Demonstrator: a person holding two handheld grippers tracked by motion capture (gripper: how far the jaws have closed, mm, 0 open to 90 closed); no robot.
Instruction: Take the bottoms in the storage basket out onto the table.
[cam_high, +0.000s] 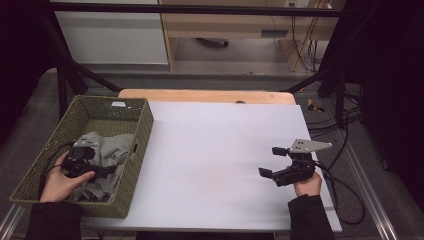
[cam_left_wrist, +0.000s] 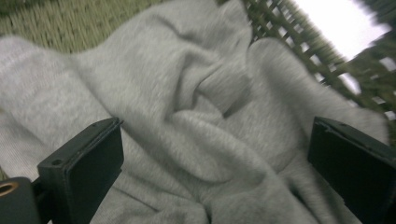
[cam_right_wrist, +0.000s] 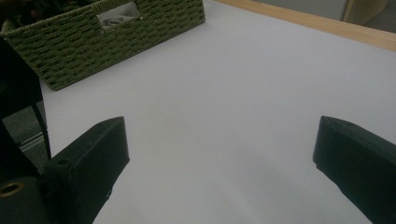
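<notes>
The grey garment lies crumpled in the near half of the woven basket, a soft fleecy knit bunched into thick rounded folds, one ridge twisting up through the middle. My left gripper is down inside the basket, its jaws spread wide with the cloth lying between them and nothing pinched yet. I judge this to be the reach for the pick — the grasp itself has not been made.

What I need next, I think, is to sink a little lower onto that central ridge and close on a good thickness of fabric; a shallow bite on such loose knit would likely slip. The basket's side is near the jaw on the table side, so I should keep clear of the weave.

The basket is olive green, stiff, rectangular, with a handle cut-out in its end wall. It sits at the left edge of the smooth white table. My right gripper waits well apart over bare table — jaws wide, holding nothing.
</notes>
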